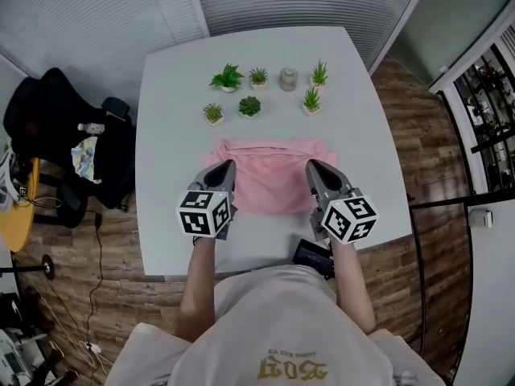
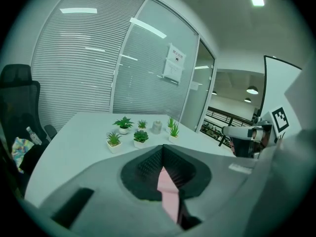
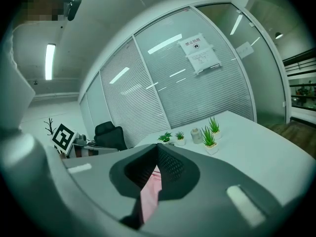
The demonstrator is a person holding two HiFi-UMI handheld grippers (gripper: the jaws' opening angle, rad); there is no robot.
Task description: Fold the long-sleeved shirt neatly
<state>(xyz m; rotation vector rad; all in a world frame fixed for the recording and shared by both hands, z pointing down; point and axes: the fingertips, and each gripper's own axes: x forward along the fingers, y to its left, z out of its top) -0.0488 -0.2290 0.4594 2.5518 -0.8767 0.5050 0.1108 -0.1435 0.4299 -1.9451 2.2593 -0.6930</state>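
Left gripper (image 1: 222, 170) jaws pinch pink shirt (image 1: 269, 175) at its left side. Right gripper (image 1: 315, 170) clamps the right side, above white table (image 1: 169, 135).

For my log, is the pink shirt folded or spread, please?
Partly folded: the pink cloth shirt forms a compact rectangle, with no sleeves showing.

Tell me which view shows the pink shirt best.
The head view: nearly the whole pink shirt lies on the white table, pinched at either side by the left gripper and right gripper. Each gripper view shows only a pink strip clamped between its shut jaws.
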